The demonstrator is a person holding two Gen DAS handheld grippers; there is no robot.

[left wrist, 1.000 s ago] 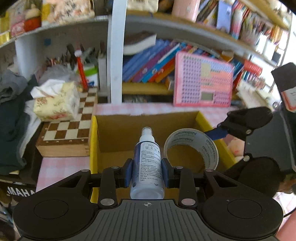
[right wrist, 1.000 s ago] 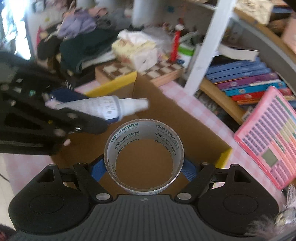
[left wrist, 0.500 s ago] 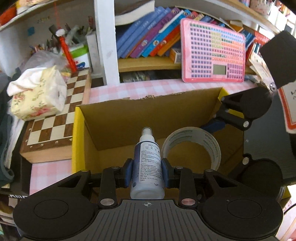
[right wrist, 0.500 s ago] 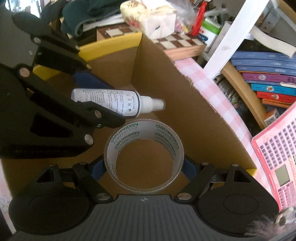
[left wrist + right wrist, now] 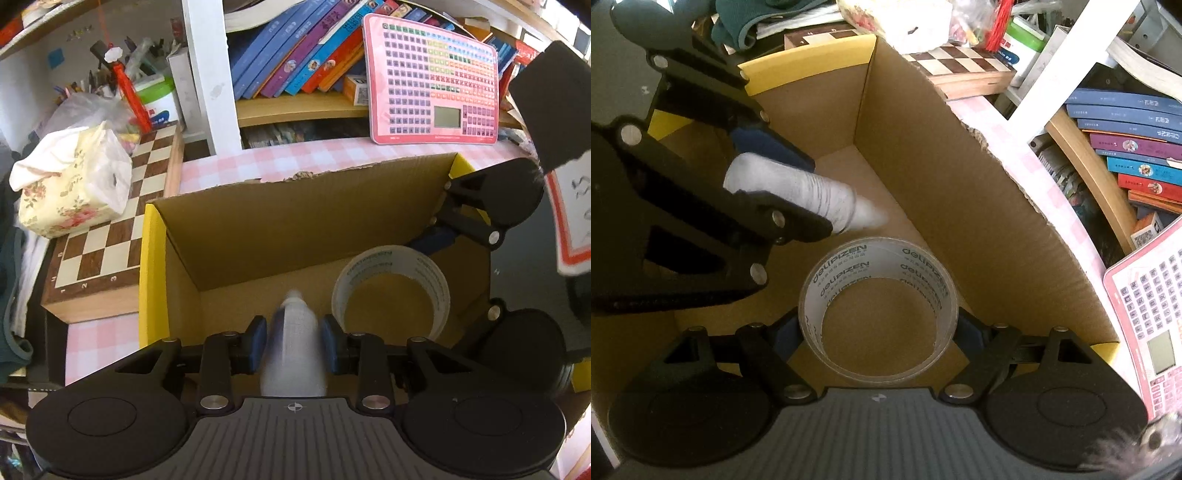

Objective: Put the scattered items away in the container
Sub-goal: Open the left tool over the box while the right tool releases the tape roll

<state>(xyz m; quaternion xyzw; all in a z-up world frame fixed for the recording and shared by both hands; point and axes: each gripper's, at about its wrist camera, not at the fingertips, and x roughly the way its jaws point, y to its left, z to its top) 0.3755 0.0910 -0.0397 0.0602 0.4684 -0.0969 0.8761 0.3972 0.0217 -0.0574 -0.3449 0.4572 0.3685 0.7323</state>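
L hand-held gripper (image 5: 293, 341) clamps blurred spray bottle (image 5: 293, 347); R hand-held gripper (image 5: 878, 330) clamps tape roll (image 5: 878, 291)

Tape roll (image 5: 878, 306) inner face: "deliPIZEN", repeated. Chessboard (image 5: 107, 236) edge: nos. 1, 2, 3.

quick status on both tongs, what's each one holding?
Left tongs: closed on the spray bottle, over the cardboard box.
Right tongs: closed on the tape roll, inside the box.

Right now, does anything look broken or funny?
Yes: the brown cardboard box has a ragged, torn top edge along its far wall, near the pink checked tablecloth. The white spray bottle only looks smeared from blur.
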